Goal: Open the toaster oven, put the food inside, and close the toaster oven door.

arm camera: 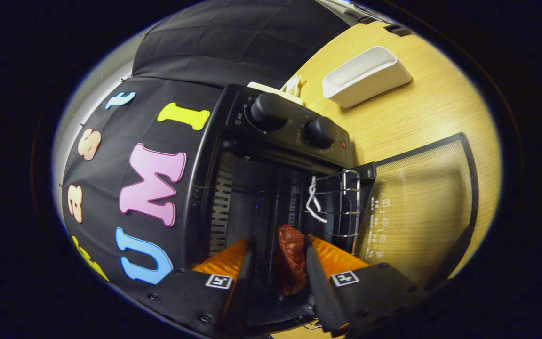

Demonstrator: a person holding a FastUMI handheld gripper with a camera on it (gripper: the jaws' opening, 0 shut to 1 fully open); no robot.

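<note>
On tabletop point(417, 117): oven point(271, 188) door point(421, 207) down, tool point(278, 263) at its mouth, fingers apart with meat point(292, 256) against one; probably mid-placement, next lay meat on rack point(341, 207), withdraw.

**A wooden table against a black cloth wall**

The table point(421, 117) has a light wooden top with a fine grain, and the light falls on it evenly and warmly. A white rectangular tray point(365, 75) lies on the wood, apart from other things. Behind the table hangs the black cloth wall point(233, 42) of the booth; the cloth shows fold lines in a grid. Past the edge of the cloth, a pale grey surface point(97, 89) is visible, too blurred to identify.
</note>
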